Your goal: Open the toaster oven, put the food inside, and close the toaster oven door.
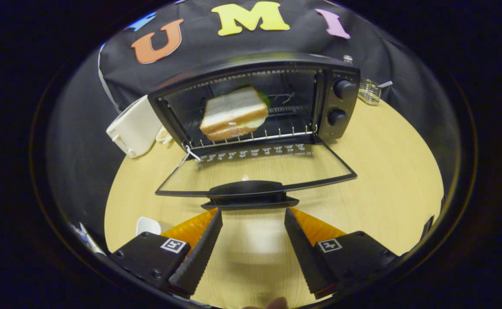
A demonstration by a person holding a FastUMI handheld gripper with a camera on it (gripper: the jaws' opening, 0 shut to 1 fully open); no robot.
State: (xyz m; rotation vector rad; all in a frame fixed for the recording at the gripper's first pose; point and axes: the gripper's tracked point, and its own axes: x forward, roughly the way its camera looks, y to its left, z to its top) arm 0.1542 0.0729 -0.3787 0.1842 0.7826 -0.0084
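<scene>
Gripper (253,214): we see it spread wide, holding nothing, just short of the door handle (249,189)
Door (255,171): folded down flat
Sandwich (234,113): on the toaster oven (259,98) rack

We take this for a staged recording booth rather than a real kitchen. A black cloth wall (105,64) hangs close behind a round pale wood table (388,171). Kitchen things sit on it like props: a black toaster oven (341,103) at the far side, a white toaster (133,128) to its left, a small wire rack (369,91) to its right.
</scene>
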